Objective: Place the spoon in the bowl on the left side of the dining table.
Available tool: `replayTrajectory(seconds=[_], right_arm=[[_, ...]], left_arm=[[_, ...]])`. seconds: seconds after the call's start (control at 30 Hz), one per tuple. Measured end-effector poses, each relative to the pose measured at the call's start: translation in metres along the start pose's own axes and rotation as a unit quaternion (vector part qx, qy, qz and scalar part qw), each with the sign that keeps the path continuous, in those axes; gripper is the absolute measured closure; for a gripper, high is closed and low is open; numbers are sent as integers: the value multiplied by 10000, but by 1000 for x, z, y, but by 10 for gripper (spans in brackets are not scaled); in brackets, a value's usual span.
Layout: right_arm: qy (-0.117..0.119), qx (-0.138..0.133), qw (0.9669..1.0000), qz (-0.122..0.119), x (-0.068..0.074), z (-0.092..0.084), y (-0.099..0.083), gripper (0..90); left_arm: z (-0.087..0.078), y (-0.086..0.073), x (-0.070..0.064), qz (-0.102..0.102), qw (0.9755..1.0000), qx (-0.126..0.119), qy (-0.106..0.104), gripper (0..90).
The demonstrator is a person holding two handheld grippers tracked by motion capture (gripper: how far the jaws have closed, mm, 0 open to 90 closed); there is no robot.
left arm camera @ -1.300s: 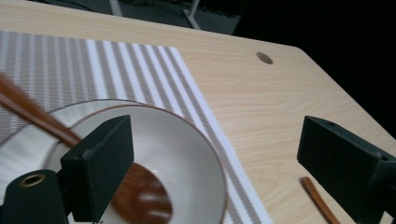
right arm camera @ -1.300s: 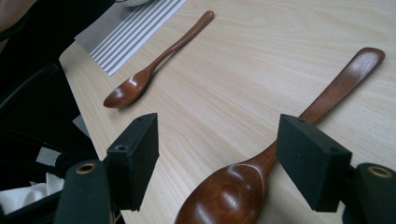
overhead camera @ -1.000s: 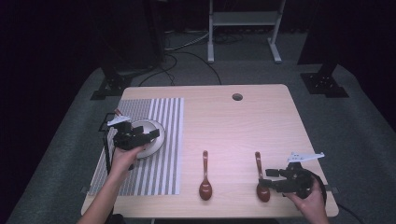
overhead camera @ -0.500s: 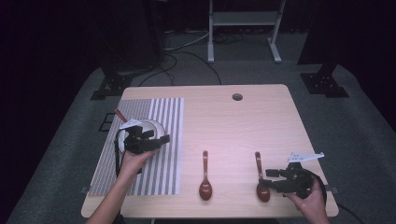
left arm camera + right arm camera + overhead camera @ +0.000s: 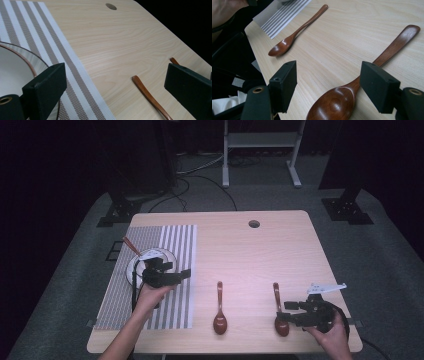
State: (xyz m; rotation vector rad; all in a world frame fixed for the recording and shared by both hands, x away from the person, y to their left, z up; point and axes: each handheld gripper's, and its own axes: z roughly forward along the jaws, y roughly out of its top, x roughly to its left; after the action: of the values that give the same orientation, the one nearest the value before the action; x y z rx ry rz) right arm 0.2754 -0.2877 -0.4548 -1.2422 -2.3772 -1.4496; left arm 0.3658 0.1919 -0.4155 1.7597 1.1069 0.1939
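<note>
A dark room surrounds a pale wooden table [image 5: 250,250] whose left part carries a striped placemat [image 5: 172,245]. A white bowl [image 5: 137,265] stands on the mat, and a brown stick-like handle [image 5: 129,245] leans out over its far rim, so one utensil appears to be placed in it already. Two wooden spoons are yet to be dealt with: the middle spoon [image 5: 220,312] lies on bare wood just right of the mat, and the right spoon [image 5: 279,312] lies near the front edge, both with bowls toward the person.

The left gripper [image 5: 186,272] hangs over the near side of the bowl, its jaws having just opened further; they stand wide apart with nothing between them. In the left gripper view the middle spoon's handle [image 5: 150,96] lies ahead, apart from the jaws.

The right gripper [image 5: 286,312] sits low at the right spoon, spread wide. In the right gripper view the spoon's neck [image 5: 362,77] runs just beside the right-hand jaw and its bowl [image 5: 334,105] lies between the jaws; the pads do not press it, so the pick-up appears not yet made.
</note>
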Motion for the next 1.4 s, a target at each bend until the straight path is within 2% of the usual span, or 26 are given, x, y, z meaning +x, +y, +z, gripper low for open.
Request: replayTrajectory(seconds=[0.4,0.8,1.1,1.4], right_arm=[[-40,-21,10000,-23,0,-3,0,291],[-69,-35,10000,-28,0,-5,-1,291],[-70,-34,10000,-38,1,-6,-1,291],[-74,-12,10000,-46,1,-5,-2,291]], left_arm=[[12,-5,-18,184,9997,56,-150,23],[22,-16,-30,277,9990,168,-318,23],[25,-21,-40,331,9983,210,-427,23],[26,-27,-54,496,9967,225,-605,24]])
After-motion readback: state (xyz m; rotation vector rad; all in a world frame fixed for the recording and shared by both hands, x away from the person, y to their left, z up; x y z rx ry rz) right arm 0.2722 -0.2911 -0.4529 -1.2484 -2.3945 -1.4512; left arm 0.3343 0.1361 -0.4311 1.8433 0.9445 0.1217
